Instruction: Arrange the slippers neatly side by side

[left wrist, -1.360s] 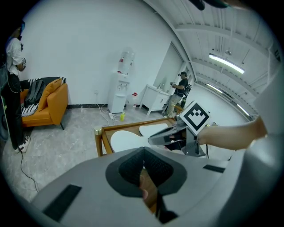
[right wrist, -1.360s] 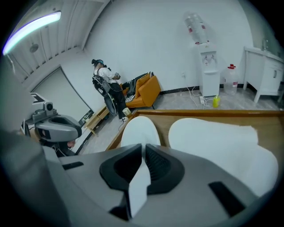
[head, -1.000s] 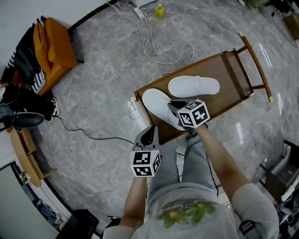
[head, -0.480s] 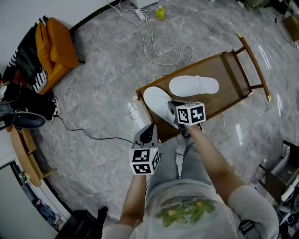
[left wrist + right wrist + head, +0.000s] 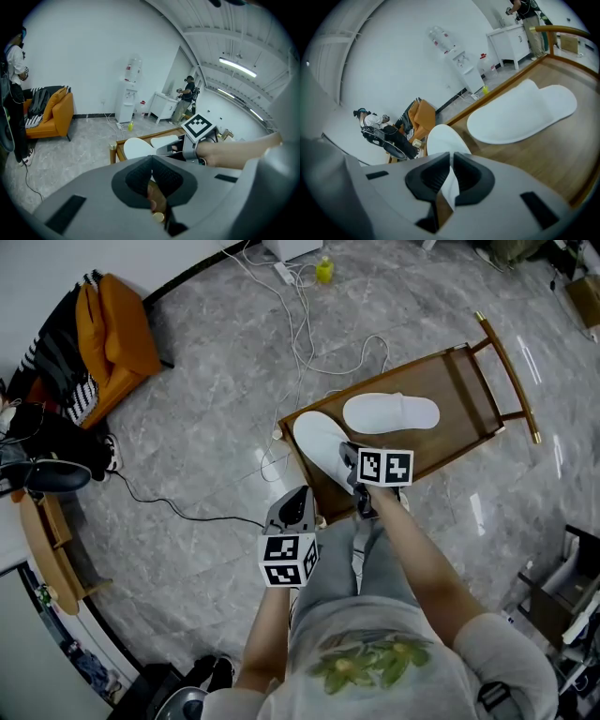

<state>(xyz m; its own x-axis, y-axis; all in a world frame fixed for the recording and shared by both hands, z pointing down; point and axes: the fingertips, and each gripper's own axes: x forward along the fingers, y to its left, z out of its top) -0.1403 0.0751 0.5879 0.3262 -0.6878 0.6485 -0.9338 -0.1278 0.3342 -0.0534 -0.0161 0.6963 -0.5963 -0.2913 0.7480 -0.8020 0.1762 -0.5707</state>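
Head view looks steeply down; both gripper views look low across the wooden tray (image 5: 461,381)

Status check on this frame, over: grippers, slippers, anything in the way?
Right hand-held gripper shut on near slipper, at its edge. Left hand-held gripper shut, empty, off the bench. Near slipper angled to far slipper, not yet side by side. Nothing between them.

No words, numbers or brand names could be read anywhere. The only signs were black-and-white square markers, on the cubes of the left gripper (image 5: 299,497) and the right gripper (image 5: 345,454).
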